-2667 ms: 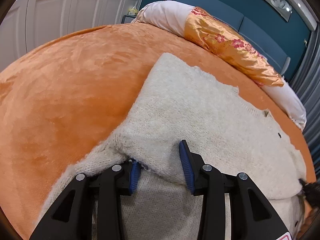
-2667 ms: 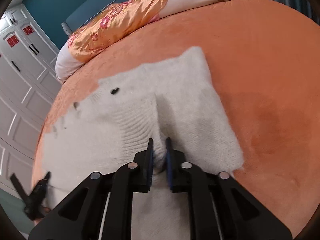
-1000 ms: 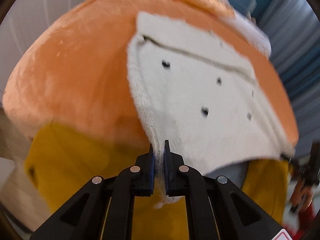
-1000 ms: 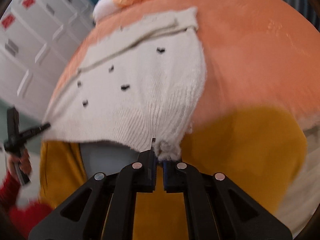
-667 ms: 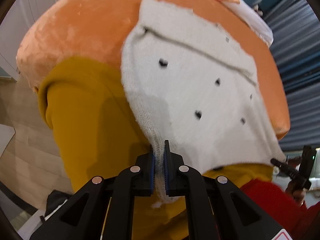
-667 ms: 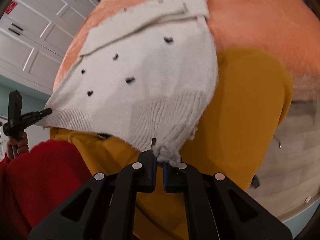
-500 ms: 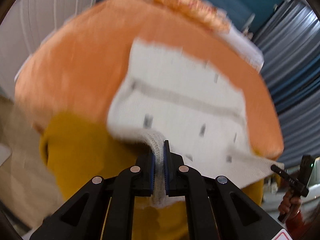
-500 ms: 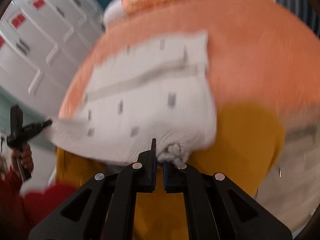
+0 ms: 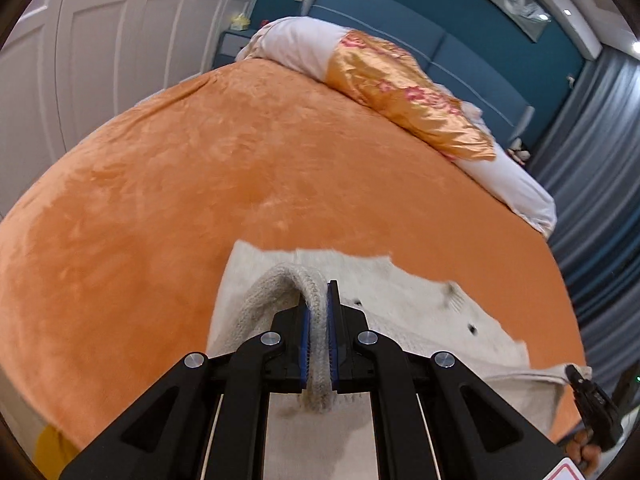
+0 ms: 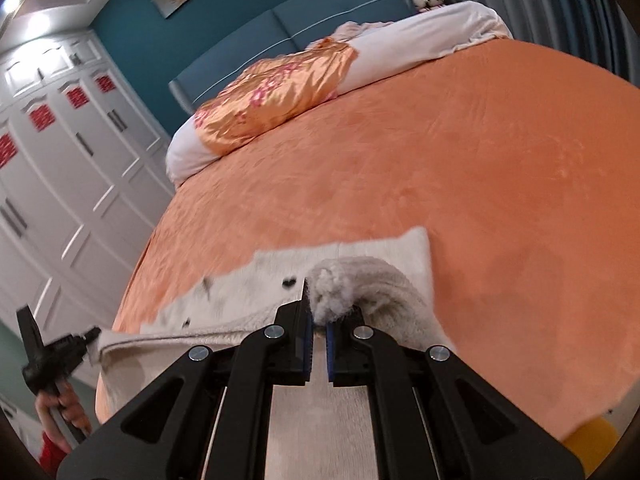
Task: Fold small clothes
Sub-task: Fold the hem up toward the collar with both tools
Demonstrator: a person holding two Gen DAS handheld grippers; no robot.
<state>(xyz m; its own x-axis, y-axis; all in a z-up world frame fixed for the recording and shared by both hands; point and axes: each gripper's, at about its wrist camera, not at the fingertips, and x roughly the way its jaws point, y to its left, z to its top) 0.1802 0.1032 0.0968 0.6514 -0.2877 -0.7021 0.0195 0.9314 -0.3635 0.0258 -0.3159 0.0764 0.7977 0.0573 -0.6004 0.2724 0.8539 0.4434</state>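
A cream knitted cardigan (image 9: 404,300) with small dark buttons lies near the front edge of the orange bed; it also shows in the right wrist view (image 10: 248,296). My left gripper (image 9: 317,292) is shut on its ribbed hem at the left corner and carries it forward over the garment. My right gripper (image 10: 318,308) is shut on the bunched hem at the right corner. The right gripper shows at the right edge of the left wrist view (image 9: 592,404), and the left gripper at the left edge of the right wrist view (image 10: 60,348). The part of the cardigan under the fingers is hidden.
The orange bedspread (image 9: 200,168) fills the view. A rolled white and gold floral quilt (image 9: 400,84) lies at the blue headboard (image 10: 320,20). White wardrobe doors (image 10: 60,168) stand on the left and grey curtains (image 9: 600,168) on the right.
Both grippers have swung the held hem from beyond the bed's front edge forward and up over the cardigan. The garment's lower half now folds over the upper half.
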